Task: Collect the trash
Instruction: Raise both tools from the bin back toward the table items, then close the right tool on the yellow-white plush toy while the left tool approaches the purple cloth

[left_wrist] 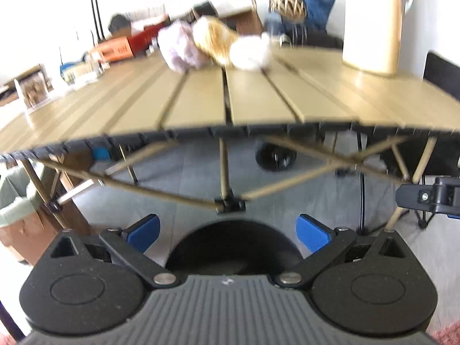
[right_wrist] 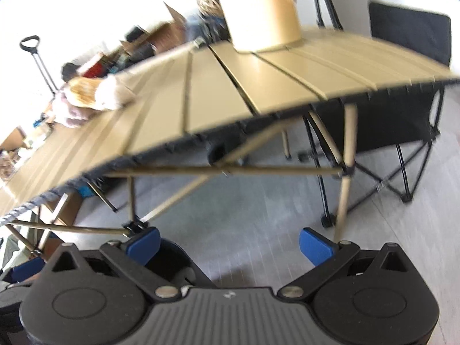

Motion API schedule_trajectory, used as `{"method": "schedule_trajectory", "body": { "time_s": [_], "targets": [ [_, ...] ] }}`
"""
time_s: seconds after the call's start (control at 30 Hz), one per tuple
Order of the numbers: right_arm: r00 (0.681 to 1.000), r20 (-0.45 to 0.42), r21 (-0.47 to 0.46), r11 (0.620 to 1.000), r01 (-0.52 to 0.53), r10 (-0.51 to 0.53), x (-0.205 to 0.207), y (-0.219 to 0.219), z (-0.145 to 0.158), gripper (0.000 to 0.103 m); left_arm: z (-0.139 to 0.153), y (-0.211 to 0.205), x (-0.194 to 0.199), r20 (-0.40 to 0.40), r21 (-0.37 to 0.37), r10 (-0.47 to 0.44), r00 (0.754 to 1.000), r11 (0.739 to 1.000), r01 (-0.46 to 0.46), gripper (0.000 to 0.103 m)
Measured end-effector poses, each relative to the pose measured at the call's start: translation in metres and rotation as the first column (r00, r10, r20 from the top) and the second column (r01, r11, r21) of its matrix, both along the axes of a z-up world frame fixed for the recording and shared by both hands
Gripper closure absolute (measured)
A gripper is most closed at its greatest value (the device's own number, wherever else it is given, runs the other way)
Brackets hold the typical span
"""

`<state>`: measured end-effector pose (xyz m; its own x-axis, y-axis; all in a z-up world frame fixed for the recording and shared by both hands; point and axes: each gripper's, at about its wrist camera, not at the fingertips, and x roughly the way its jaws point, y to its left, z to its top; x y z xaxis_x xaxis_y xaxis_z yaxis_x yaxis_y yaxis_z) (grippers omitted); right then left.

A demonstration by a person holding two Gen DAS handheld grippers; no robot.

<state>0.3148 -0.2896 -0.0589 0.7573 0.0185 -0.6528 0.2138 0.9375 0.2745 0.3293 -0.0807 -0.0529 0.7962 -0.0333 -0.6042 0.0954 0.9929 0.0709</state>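
Three crumpled wads lie together on the far part of the tan slatted table (left_wrist: 201, 109): a pale purple one (left_wrist: 181, 47), a yellow-orange one (left_wrist: 212, 38) and a white one (left_wrist: 250, 51). They also show in the right wrist view, the yellow-orange wad (right_wrist: 84, 92) and the white wad (right_wrist: 110, 92) at the left. A tall tan bin (left_wrist: 371, 23) stands on the table's right side, also in the right wrist view (right_wrist: 267, 8). My left gripper (left_wrist: 228, 234) is open and empty, below the table's near edge. My right gripper (right_wrist: 230, 243) is open and empty, low before the table.
Boxes and clutter (left_wrist: 115, 49) sit at the table's far left. A black folding chair (right_wrist: 408, 86) stands at the right. The table's crossed legs (left_wrist: 227, 198) are just ahead of the left gripper. A wheeled cart (left_wrist: 273, 155) is under the table. The floor is grey.
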Motion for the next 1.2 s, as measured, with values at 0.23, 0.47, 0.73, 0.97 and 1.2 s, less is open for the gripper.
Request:
{"method": "schedule_trajectory", "body": {
  "time_s": [0.23,0.47,0.73,0.97,1.2],
  "targets": [
    [0.977,0.189,-0.042,0.995,-0.091,0.097,-0.008,0.02,0.034,0.0,0.037,0.02,-0.007,0.103,-0.066,0.013,0.995,0.998,-0.006,0.0],
    [0.923,0.337,-0.1,0.982,-0.159,0.184,-0.001,0.038,0.069,0.0,0.075,0.046,-0.002,0.235,-0.111,0.063,0.97,0.993,-0.038,0.0],
    [0.876,0.435,-0.136,0.977,-0.164,0.207,0.03,0.053,0.093,0.0,0.099,0.072,0.027,0.287,-0.157,0.139,0.948,0.983,-0.097,0.0],
    [0.847,0.481,-0.201,0.969,-0.143,0.225,0.066,0.072,0.106,0.0,0.111,0.088,0.059,0.279,-0.196,0.172,0.945,0.973,-0.12,0.0],
    [0.864,0.437,-0.22,0.961,-0.166,0.249,0.112,0.092,0.102,0.0,0.116,0.104,0.101,0.258,-0.222,0.183,0.949,0.967,-0.126,0.0]
  ]
}}
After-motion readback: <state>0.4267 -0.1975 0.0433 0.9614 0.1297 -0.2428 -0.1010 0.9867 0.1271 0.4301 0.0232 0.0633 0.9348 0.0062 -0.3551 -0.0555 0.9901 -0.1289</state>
